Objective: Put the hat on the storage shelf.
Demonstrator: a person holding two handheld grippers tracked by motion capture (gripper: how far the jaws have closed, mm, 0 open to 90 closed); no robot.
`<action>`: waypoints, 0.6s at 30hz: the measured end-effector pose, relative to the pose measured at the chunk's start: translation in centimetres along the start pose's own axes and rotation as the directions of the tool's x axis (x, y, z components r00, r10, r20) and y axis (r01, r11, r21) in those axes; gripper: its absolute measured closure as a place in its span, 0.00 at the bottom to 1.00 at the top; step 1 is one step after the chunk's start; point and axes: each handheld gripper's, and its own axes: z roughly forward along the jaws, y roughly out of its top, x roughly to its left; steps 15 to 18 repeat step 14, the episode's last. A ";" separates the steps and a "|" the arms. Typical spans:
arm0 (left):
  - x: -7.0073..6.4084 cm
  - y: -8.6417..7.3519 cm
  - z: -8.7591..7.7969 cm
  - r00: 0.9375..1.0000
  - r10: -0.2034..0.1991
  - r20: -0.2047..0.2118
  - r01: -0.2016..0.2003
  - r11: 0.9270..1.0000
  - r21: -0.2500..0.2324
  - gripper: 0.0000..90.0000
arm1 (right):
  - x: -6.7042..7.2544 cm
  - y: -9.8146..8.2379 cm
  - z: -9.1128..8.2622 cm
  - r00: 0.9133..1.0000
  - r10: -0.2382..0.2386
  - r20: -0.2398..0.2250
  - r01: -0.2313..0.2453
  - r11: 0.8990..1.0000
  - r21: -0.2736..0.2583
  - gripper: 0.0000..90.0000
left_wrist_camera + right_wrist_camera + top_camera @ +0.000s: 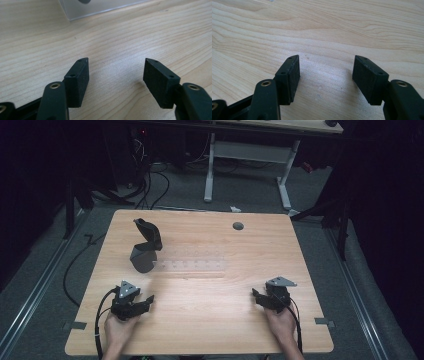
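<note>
High view: a dark case point(145, 249) stands on the worktop point(210, 320) with its lid hinged up, a little left of centre. Just beside the case, to its right, lies a long clear tray point(190, 266), faint against the wood; whether the two touch cannot be told. The left gripper point(145, 302) rests near the case, on the person's side of it. The right gripper point(256, 296) sits well apart from the case, far to its right. Both have their jaws spread, with nothing between them.

Left gripper view: the jaws stand wide apart over bare wood. Beyond them the clear tray's corner point(100, 7) shows, with something dark behind or inside it; what it is cannot be told.

Right gripper view: the jaws are released here too, over bare wood.

Judging from its look, the case is a stiff, light shell, probably plastic or leatherette, and the raised lid will likely swing on its hinge if pushed. The base looks the safer place to grip, across its short sides, since the lid would fold under pressure. The tray seems thin, rigid and slick, so it could slide under a nudge; pinching a long edge wall near the end closest to the case should hold better than pressing on it from above. Neither appears heavy.
</note>
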 end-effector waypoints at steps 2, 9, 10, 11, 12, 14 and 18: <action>-0.1 0.0 0.1 1.000 0.010 -0.001 -0.010 1.000 0.004 0.40 | 0.0 0.0 0.0 1.000 -0.002 0.000 0.002 1.000 0.000 0.43; -0.6 -0.5 0.3 0.998 0.059 -0.005 -0.059 0.998 0.021 0.29 | 0.0 0.0 0.0 1.000 -0.002 -0.001 0.002 1.000 0.000 0.43; -0.6 -0.5 0.3 0.998 0.059 -0.005 -0.059 0.998 0.021 0.29 | 0.0 0.0 0.0 1.000 0.000 -0.001 0.000 1.000 0.001 0.43; -0.6 -0.5 0.3 0.998 0.059 -0.005 -0.059 0.998 0.021 0.29 | 0.0 0.0 0.0 1.000 0.000 0.000 0.000 1.000 0.001 0.43; -0.6 -0.5 0.3 0.998 0.059 -0.005 -0.059 0.998 0.021 0.29 | 0.0 0.0 0.0 1.000 0.000 0.000 0.000 1.000 0.001 0.43; -0.6 -0.5 0.3 0.998 0.061 -0.006 -0.061 0.998 0.021 0.29 | 0.0 0.0 0.0 1.000 0.001 0.000 -0.001 1.000 0.001 0.43; -0.6 -0.5 0.3 0.998 0.061 -0.006 -0.061 0.998 0.021 0.29 | 0.0 0.0 0.0 1.000 0.001 0.000 -0.001 1.000 0.001 0.43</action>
